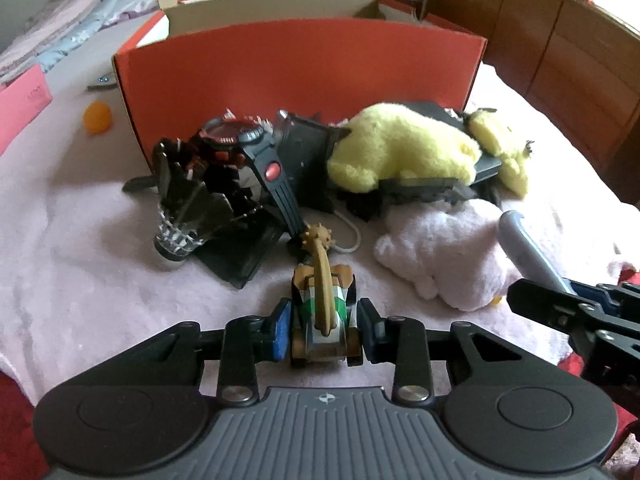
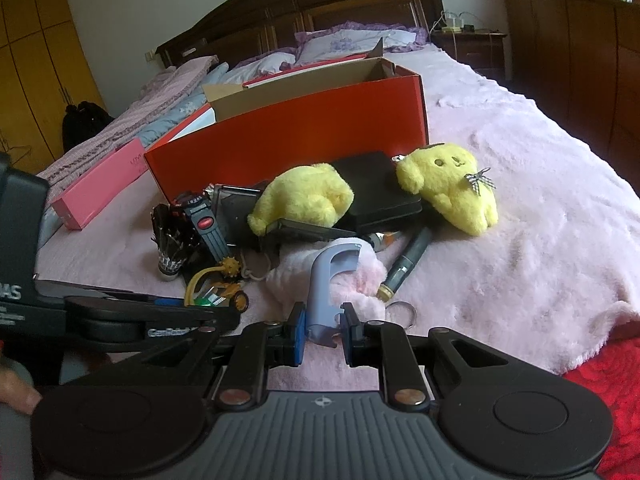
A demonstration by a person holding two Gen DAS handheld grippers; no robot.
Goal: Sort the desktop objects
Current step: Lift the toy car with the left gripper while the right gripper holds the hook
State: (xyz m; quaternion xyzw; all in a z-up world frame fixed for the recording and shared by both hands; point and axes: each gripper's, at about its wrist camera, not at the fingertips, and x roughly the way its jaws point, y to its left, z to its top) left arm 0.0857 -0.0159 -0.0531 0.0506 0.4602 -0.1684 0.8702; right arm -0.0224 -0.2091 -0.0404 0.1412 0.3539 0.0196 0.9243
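Pink blanket [image 2: 540,208] on the bed carries the clutter, where the left tool [image 1: 323,330] clamps a toy car [image 1: 322,320] pointing away toward the orange box [image 1: 296,68], while the right tool [image 2: 322,330] grips a lilac opener [image 2: 326,284] lengthwise, head away.

Watch [image 2: 195,203] bezel reads "SPORT"; other lettering illegible.

- The left gripper [image 1: 322,330] is held low and level, its fingers [image 1: 282,330] closed against both sides of a small toy car [image 1: 322,320].
- The right gripper [image 2: 323,330] sits just beside it on the right, fingers [image 2: 297,338] nearly together around the handle of a pale blue tool [image 2: 326,280]; the blue pad touches it, while contact on the other side is unclear.
- Part of a bare hand [image 2: 16,394] shows at the left edge of the right wrist view.
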